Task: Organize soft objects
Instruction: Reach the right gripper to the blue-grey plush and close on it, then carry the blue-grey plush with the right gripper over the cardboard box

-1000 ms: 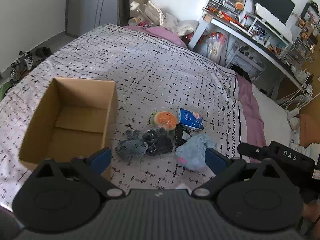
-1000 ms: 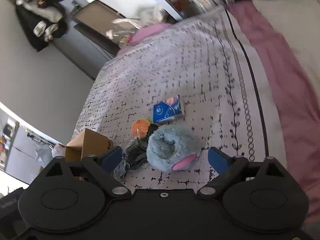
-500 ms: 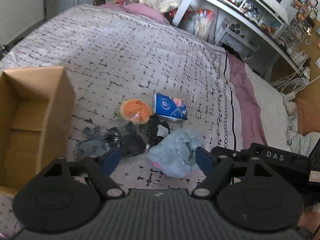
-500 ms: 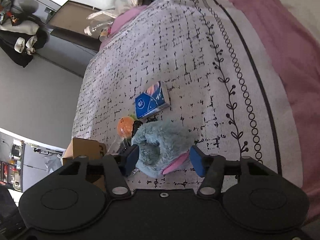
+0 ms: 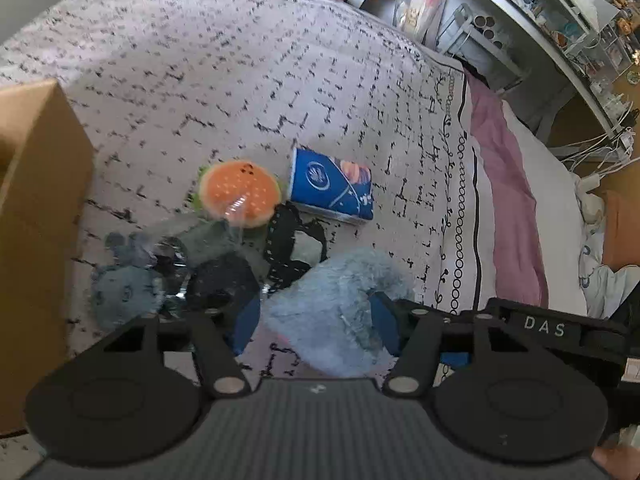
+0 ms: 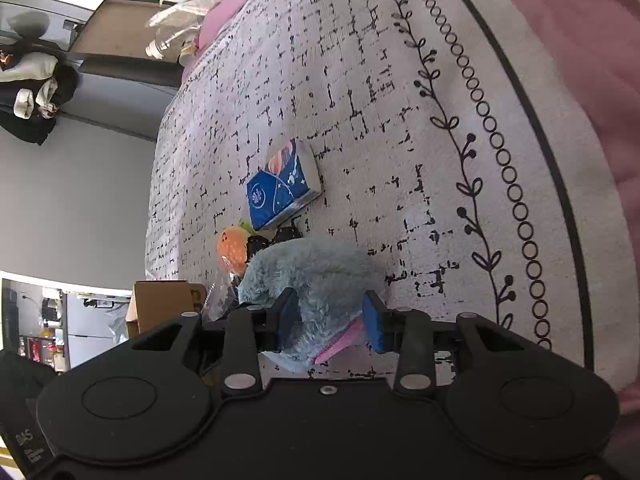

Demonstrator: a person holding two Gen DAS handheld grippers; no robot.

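Observation:
A fluffy light-blue plush (image 5: 336, 304) (image 6: 316, 276) lies on the patterned bedspread (image 5: 240, 80). My right gripper (image 6: 330, 322) is shut on it, blue pads pressing both sides. My left gripper (image 5: 316, 324) straddles the same plush, jaws partly closed around it; contact is unclear. Beside it lie an orange round plush (image 5: 240, 192) (image 6: 232, 250), a blue tissue pack (image 5: 332, 188) (image 6: 280, 190), a grey-blue plush (image 5: 124, 284), a dark bagged item (image 5: 220, 276) and a black strap (image 5: 288, 240). A cardboard box (image 5: 36, 220) (image 6: 160, 300) stands at the left.
A pink sheet (image 5: 508, 200) and white bedding run along the bed's right side. A white desk with shelves (image 5: 540, 20) stands beyond the bed. A dark cabinet (image 6: 100, 80) and hanging clothes are far left in the right wrist view.
Both grippers moved down and in toward the blue plush. The right jaws closed onto it. The left jaws narrowed around it.

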